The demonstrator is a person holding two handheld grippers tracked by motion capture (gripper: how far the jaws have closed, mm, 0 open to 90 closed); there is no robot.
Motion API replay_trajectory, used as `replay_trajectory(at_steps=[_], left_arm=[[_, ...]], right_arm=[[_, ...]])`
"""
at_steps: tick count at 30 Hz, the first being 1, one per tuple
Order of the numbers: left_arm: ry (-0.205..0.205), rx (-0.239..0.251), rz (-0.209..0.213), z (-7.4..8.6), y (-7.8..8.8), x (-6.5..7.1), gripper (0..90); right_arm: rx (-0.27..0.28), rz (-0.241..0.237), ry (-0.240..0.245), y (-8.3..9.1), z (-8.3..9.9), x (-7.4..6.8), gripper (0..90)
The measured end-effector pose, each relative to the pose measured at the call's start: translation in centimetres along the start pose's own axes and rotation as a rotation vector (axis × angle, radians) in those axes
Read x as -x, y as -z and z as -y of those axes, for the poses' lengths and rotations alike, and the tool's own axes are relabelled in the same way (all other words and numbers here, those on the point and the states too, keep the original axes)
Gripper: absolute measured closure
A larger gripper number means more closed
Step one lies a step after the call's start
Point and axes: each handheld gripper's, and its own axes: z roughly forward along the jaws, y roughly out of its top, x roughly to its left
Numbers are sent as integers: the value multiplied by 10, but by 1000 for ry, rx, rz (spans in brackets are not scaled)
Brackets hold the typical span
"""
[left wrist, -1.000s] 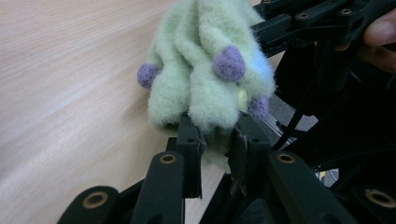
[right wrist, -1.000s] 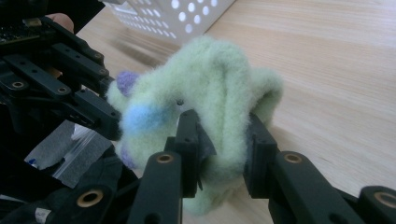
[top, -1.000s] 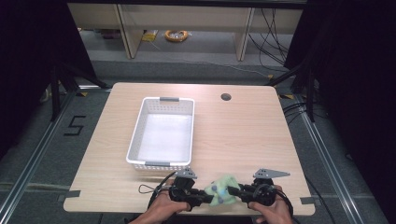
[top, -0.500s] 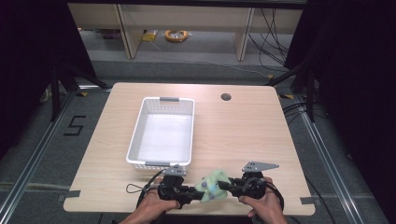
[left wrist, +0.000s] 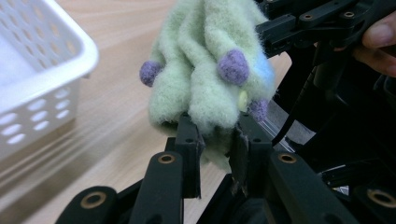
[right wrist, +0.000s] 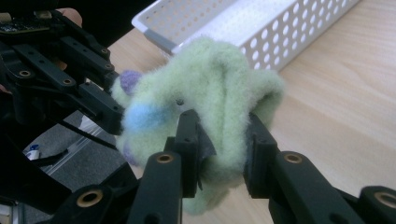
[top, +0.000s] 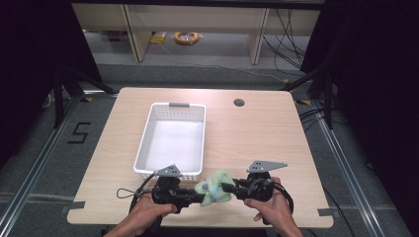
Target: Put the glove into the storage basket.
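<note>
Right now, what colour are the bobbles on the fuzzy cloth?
Purple bobbles on the pale green fuzzy cloth; clearest in the left gripper view.

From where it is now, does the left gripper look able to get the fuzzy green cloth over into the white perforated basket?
Probably yes: the left gripper grips the fuzzy green cloth just short of the white perforated basket; but the right gripper grips it too.

The high view is evenly lit from above: the table [top: 257, 133] is bright, the upper left and right corners fall to near black. The basket [top: 170, 143] floor glares white. In the left gripper view the basket [left wrist: 42, 70] at left is smeared by motion blur, while the cloth [left wrist: 210, 70] is fairly sharp. The right gripper view is soft at lower left.
</note>
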Motion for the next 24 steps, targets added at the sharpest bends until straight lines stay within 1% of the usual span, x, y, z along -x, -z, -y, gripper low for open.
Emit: replay_trajectory(at_steps=[1,2,3,4,5,6,7,8,10,12,13,14,15,16,17,18,19,20,21,22,23,24], left_arm=[[1,4,-2,-2,2,0,736],[2,6,-8,-4,5,-1,736],[5,10,-2,-6,8,-2,736],[7,12,-10,-9,11,-3,736],[13,17,-5,-12,13,-5,736],[15,22,-23,-15,16,-5,736],[20,25,-22,-18,19,-6,735],[29,31,-13,-22,22,-9,735],[27,30,-24,-28,28,-11,735],[34,28,-25,-32,34,-14,735],[37,27,-22,-35,37,-17,734],[43,32,-33,-37,39,-20,734],[43,29,-39,-39,42,-22,734],[49,36,-64,-41,45,-24,734],[52,36,-65,-43,47,-28,734],[53,30,-61,-44,50,-32,734],[61,28,-71,-45,52,-35,733],[62,24,-90,-47,54,-39,733],[69,27,-98,-48,55,-41,732],[74,25,-104,-49,58,-46,733],[86,25,-101,-50,60,-50,733],[87,21,-106,-51,62,-54,733]], right_arm=[[4,-2,30,-1,-4,1,719],[3,2,34,-2,-8,-1,720],[5,6,34,-2,-12,-3,719],[-1,0,32,-3,-16,-4,720],[4,1,43,-4,-20,-4,719],[5,6,54,-4,-25,-3,720],[9,-6,58,-5,-30,-3,720],[6,-7,61,-6,-35,-2,720],[5,-12,47,-8,-45,-4,720],[4,-4,75,-10,-56,-5,720],[5,2,68,-12,-60,-6,720],[-7,-9,53,-13,-65,-7,720],[1,-16,64,-16,-69,-6,720],[-13,-2,57,-18,-74,-6,720],[-10,-9,69,-21,-78,-5,720],[-18,-16,48,-25,-81,-6,720],[-21,-17,64,-29,-85,-5,720],[-23,-9,66,-33,-89,-5,720],[-33,-4,63,-39,-93,-6,720],[-37,-4,46,-42,-94,-8,720],[-34,-5,61,-47,-98,-6,720],[-36,-3,55,-51,-101,-6,720]])
